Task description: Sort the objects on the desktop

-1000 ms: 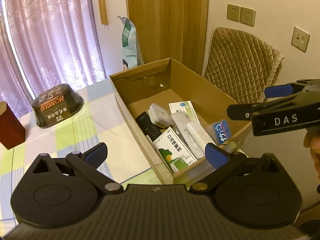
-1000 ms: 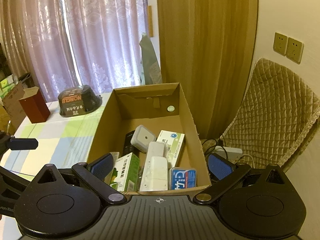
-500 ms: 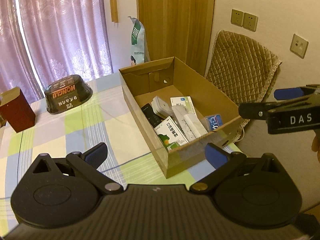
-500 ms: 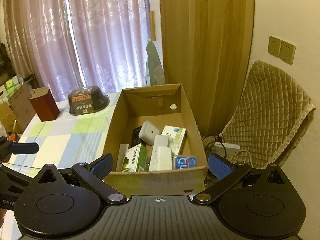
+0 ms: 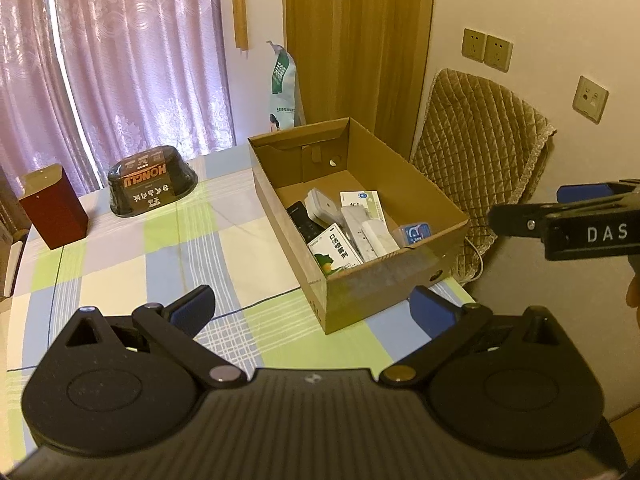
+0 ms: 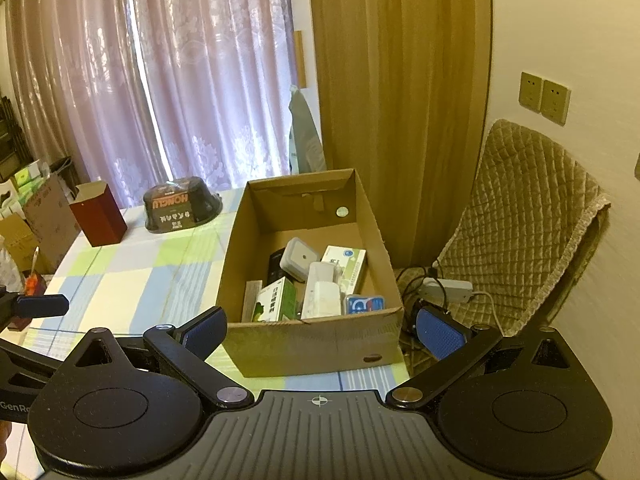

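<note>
- Left wrist view, far left of the desk (image 5: 120, 272): a dark red carton (image 5: 54, 206) stands upright, and just right of it a black bowl-shaped pack (image 5: 154, 186) rests alone on the checked cloth. Both look light and stiff; the carton's flat sides would suit a pinch across its width, while the film-wrapped pack looks slippery and would want a hold at its rim.
- Nearer the middle, the left claw (image 5: 312, 310) hangs spread wide above the cloth with nothing between its blue pads.
- Right of centre sits the open cardboard box (image 5: 420, 196), near the right edge of the desk. Inside it lie a black remote (image 5: 302, 220), a grey-white case (image 5: 322, 206), a white-and-green medicine box (image 5: 362, 202), a white adapter (image 5: 372, 232), a green-and-white spray box (image 5: 334, 252) and a small blue packet (image 5: 416, 234), packed close and overlapping.
- These small things look light; the paper boxes would crush under a hard squeeze, so their short edges are the place to grip. The plastic pieces are stiff and smooth.
- With the small things gathered in the box and only the carton and pack outside, the scene fits either a finished sort or one with those two left.
- Far right, the right claw (image 6: 322, 332) is also released and carries nothing, held back from the box's near wall.
</note>
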Demonstrator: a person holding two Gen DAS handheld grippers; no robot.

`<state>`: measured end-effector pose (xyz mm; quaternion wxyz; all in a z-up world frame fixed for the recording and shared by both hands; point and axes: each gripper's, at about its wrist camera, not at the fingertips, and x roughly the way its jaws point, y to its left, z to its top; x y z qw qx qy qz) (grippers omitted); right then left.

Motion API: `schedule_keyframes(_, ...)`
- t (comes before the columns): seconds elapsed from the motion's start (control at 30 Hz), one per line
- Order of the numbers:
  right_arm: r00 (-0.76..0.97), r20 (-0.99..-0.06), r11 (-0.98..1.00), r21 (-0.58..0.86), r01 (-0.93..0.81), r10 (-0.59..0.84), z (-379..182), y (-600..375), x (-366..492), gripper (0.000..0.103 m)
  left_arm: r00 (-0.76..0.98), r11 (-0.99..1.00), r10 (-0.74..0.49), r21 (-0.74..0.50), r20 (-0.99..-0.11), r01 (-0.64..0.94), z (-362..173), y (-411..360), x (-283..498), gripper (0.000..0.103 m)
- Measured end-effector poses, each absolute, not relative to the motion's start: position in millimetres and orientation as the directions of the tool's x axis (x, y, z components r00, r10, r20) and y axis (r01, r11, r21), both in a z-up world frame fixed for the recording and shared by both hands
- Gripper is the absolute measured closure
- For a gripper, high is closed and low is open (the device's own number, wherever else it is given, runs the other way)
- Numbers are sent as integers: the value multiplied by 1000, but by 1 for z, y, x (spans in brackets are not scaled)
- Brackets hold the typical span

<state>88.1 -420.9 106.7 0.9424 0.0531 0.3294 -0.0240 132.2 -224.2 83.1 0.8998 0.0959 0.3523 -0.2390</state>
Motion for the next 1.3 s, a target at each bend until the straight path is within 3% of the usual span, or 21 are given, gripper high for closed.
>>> schedule_keyframes(1.3, 764, -645, 993, 94, 68, 9, 116, -415, 52, 0, 656, 891, -352, -24, -668, 454, 100, -212, 94, 1)
